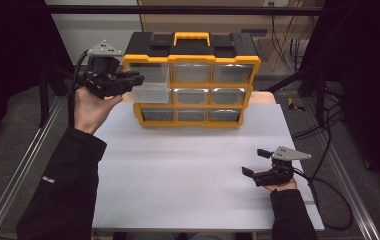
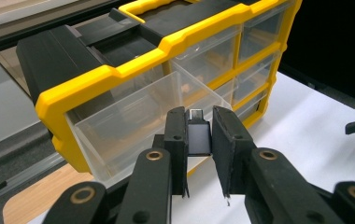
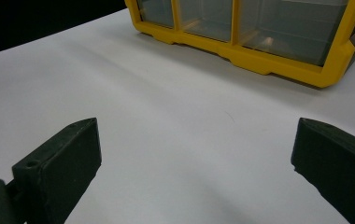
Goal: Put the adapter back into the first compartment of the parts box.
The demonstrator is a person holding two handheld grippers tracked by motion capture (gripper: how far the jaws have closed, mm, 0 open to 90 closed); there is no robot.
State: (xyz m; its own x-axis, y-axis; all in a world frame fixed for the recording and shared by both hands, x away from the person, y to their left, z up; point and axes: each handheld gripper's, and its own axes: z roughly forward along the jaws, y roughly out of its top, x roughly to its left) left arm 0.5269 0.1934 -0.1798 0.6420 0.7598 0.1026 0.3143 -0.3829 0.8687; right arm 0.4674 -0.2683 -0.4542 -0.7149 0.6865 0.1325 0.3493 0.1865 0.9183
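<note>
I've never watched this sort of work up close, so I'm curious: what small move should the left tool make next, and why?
Probably a short push forward, then opening its jaws. The left tool is shut on a small black-and-silver USB adapter, held right at the near wall of the pulled-out clear plastic drawer in the yellow-and-black organiser box. Carried over the drawer's open top and let go, it should drop inside.

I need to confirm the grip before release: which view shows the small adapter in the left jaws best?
The left gripper view: the small adapter sits clamped between the left gripper's jaws, over the open drawer. In the high view the left gripper hides it.
</note>
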